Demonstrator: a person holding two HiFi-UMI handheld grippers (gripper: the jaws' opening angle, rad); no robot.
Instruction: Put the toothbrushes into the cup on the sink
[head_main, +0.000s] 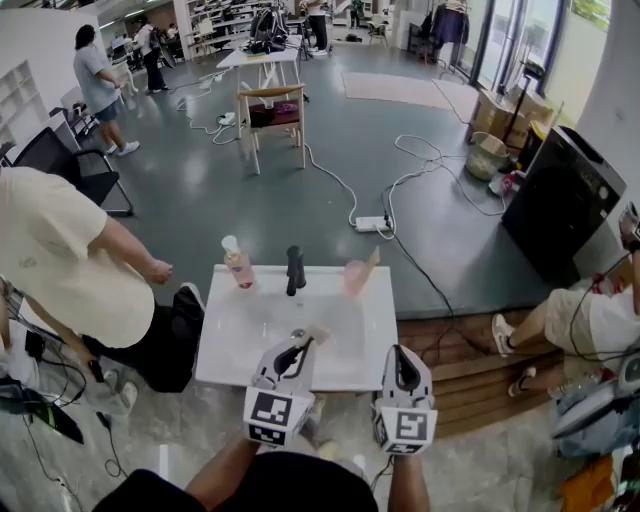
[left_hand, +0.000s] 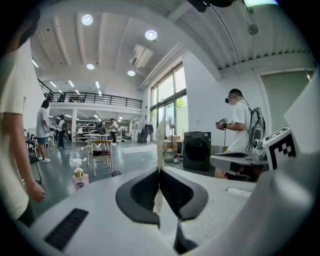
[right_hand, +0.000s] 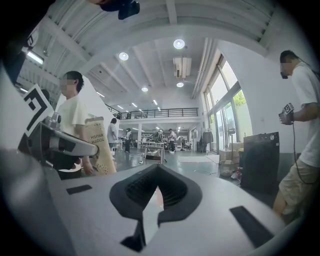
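Grey hall floor surrounds the white sink (head_main: 225, 350). Over its near edge, the left hand-held gripper (head_main: 297, 347) is closed on a toothbrush pack (left_hand: 160, 142). The pink cup (head_main: 357, 277) stands far right. The right hand-held gripper (head_main: 401, 362) is closed and seems empty. The pack looks light, thin and easily bent, so it is best gripped on its flat sides.

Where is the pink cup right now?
In the head view, the pink cup stands on the back edge of the white sink, toward its right side, just right of the black tap.
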